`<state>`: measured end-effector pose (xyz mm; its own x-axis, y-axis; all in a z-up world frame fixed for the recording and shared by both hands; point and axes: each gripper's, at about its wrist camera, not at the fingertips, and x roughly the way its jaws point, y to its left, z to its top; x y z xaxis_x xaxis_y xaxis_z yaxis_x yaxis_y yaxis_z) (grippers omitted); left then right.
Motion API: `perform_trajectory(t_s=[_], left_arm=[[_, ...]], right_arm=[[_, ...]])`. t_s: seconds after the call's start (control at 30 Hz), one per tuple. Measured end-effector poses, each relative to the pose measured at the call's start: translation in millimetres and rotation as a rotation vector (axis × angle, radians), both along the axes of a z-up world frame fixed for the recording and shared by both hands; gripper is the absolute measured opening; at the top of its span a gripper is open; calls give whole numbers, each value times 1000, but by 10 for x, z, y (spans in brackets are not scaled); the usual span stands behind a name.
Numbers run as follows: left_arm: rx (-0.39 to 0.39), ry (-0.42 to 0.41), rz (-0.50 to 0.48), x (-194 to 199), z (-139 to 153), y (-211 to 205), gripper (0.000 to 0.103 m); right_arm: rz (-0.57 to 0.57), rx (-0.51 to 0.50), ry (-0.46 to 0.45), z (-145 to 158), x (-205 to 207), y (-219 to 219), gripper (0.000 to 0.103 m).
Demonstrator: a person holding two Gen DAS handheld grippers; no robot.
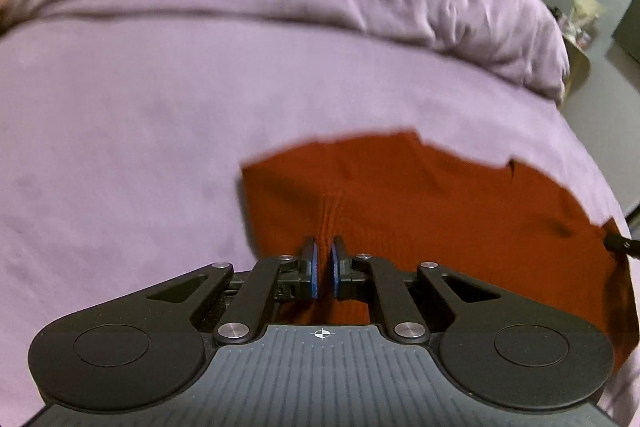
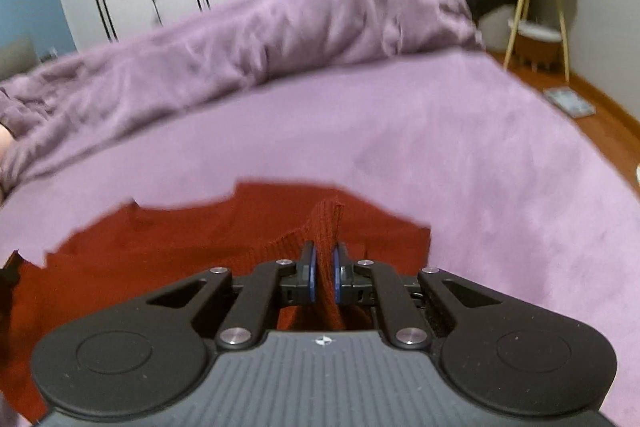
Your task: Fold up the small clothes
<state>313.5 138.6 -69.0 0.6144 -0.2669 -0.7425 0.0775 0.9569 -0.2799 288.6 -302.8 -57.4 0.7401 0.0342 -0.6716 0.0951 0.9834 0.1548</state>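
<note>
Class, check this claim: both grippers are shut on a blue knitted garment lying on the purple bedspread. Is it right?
Not quite: the garment is rust red, as both wrist views show. The left gripper and right gripper do pinch it over the purple bedspread.

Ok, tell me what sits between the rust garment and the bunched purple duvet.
Only bare purple bedsheet; nothing lies between the rust garment and the duvet. Both wrist views show it, the right one best.
</note>
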Motion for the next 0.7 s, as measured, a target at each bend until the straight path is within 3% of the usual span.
perform_trajectory(t_s=[0.07,0.13,0.27,0.43,0.53,0.6,0.63,0.7], left_arm=[[3,19,-12,-24,-98,-3,16],[-46,10,-28,-92,-146,28,20],[-135,2,-46,-162,-159,94,41],[-125,-2,-92,-197,-101,12,54],[-73,0,-94,-184,-120,-60,47],[-26,6,-83,-177,-142,-84,31],[-4,10,-71,-173,-150,-84,12],[10,3,-53,-183,-134,-56,9]], right_arm=[[6,-14,39,-135,64,12,8],[15,-10,48,-195,39,8,11],[19,40,73,-249,0,-73,17],[45,17,98,-239,32,-43,17],[64,-22,102,-246,21,17,16],[69,-31,94,-231,-6,50,10],[82,-33,87,-220,-30,70,9],[90,-59,62,-186,-85,118,8]])
